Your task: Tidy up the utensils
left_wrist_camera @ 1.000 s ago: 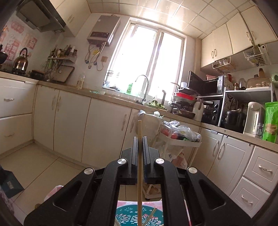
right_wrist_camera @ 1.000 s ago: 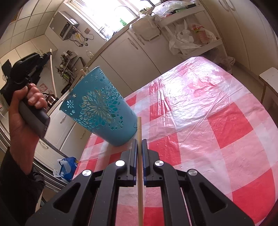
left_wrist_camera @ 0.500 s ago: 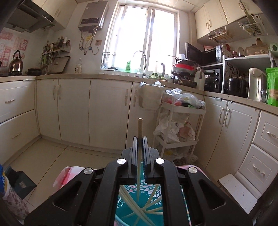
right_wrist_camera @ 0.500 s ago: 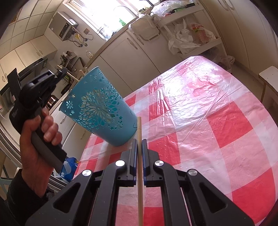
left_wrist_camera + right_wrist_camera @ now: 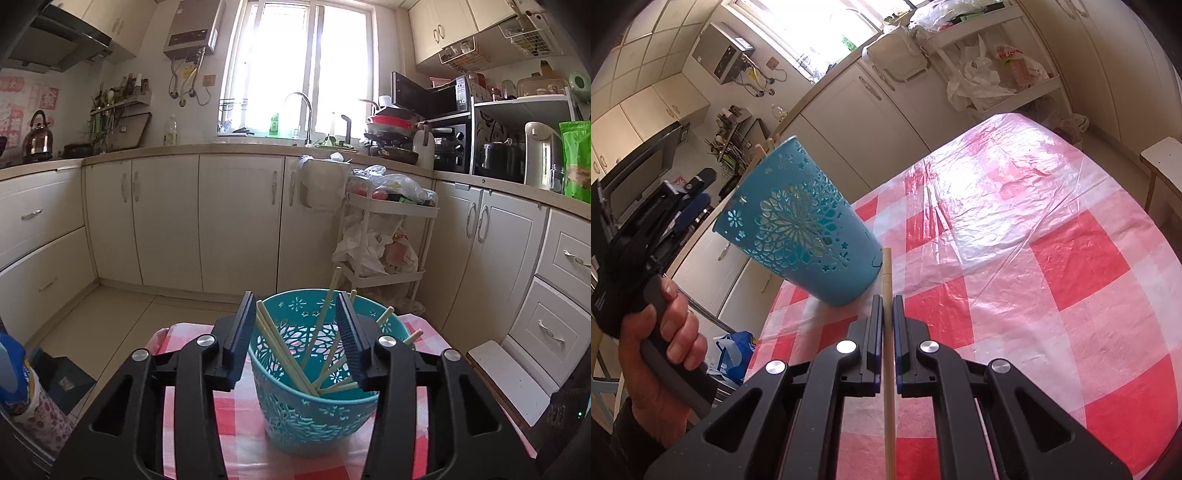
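The left gripper (image 5: 297,328) is hanging just above the mouth of the teal holder (image 5: 314,417), its jaws opening, and nothing is being pinched between them; one chopstick (image 5: 321,321) is standing loose in the gap, its lower end down inside the holder and its top leaning up past the rim. More chopsticks (image 5: 284,350) are leaning criss-cross inside the same holder, a few tips poking over its far rim. The person's left hand (image 5: 665,350) is wrapping the handle of that gripper, seen from the right side. The holder is standing upright near the edge of the bench (image 5: 1052,258) that faces the cabinets, on a red-and-white checked plastic cloth. The right gripper (image 5: 884,310) is hovering over the bench just beside the holder's base, its jaws clamping tight on a single chopstick (image 5: 888,369) that is running straight through them, its tip sticking out toward the holder's foot.
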Available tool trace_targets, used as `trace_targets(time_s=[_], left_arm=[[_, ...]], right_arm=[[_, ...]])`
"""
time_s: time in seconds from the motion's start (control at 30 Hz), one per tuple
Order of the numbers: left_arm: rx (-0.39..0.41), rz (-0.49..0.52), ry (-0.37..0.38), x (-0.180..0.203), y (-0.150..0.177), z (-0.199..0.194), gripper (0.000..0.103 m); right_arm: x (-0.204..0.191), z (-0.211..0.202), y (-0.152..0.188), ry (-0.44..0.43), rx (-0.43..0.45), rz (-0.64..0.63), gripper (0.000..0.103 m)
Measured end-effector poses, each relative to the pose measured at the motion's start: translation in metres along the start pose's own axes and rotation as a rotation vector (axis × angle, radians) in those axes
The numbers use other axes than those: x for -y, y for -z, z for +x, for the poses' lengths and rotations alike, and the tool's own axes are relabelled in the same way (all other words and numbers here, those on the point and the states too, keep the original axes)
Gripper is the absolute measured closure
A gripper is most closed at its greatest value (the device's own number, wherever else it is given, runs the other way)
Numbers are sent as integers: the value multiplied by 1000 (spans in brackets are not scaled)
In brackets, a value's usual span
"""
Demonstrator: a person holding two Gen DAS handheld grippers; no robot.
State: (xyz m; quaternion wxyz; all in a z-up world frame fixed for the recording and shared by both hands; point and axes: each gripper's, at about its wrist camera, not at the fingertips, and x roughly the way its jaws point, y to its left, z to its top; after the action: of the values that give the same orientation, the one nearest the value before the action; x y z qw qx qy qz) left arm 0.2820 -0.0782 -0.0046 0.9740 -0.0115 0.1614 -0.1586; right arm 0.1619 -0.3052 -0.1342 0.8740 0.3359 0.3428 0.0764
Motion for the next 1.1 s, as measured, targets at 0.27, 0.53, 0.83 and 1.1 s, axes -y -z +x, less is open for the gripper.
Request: trace_targets(time_s=[0.27,0.53,0.83,1.1], left_arm=[[-76,-119,-7,-44,37,-40,33],[-235,-340,-17,-102,100,-37,31],[-280,-527,8,-140,136,-29,27],[-312,-534,60,-137,143,-19,24]], right_arm=[[-23,17,6,142,-130,-147,60],[-48,41,5,281,-252,-300,55],[-86,69,30,370,-390,-566,97],[-90,72,29,388,-504,-623,96]])
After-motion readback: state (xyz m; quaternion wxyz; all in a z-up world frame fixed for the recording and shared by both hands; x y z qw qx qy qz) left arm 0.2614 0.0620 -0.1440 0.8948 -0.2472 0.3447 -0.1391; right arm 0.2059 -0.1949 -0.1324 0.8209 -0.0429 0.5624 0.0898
